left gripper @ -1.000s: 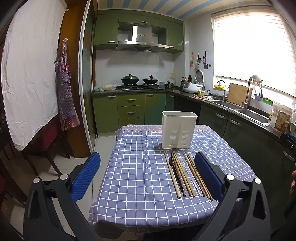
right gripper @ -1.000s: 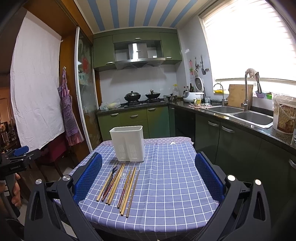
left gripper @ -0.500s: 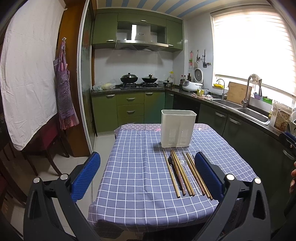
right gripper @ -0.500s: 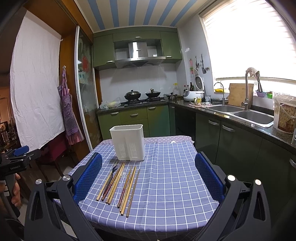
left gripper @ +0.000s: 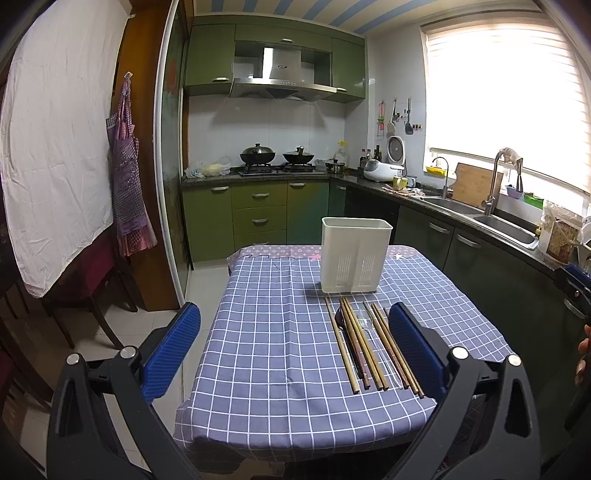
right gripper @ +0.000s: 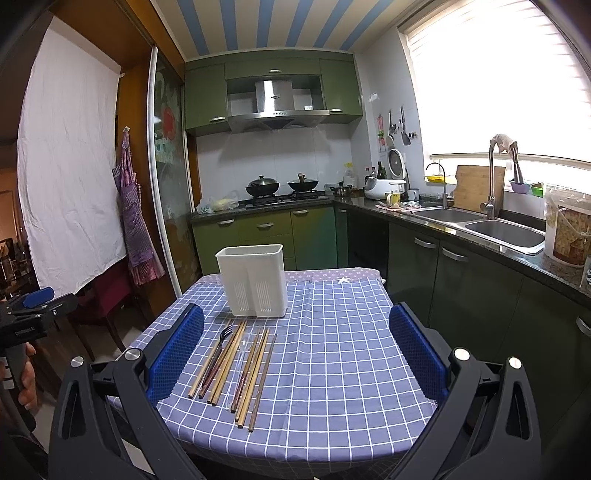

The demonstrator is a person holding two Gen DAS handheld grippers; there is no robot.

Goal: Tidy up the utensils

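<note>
Green cabinets (right gripper: 258, 229) wrap this kitchen, with a striped ceiling (right gripper: 258, 22) above and a white sheet (left gripper: 55, 147) hanging at the left. The surface wears a blue checked tablecloth (left gripper: 273, 350). On it stands the white utensil holder (left gripper: 355, 254), upright near the far edge. Just before it lie the chopsticks (right gripper: 236, 369) in a loose row, a dark fork (right gripper: 223, 338) among them. A clear utensil sits in the row too, hard to make out. The left gripper (left gripper: 295, 350) hovers spread wide, holding nothing; the right gripper (right gripper: 297, 354) is likewise spread and bare. White lettering on the left tool's body is too small to read.
</note>
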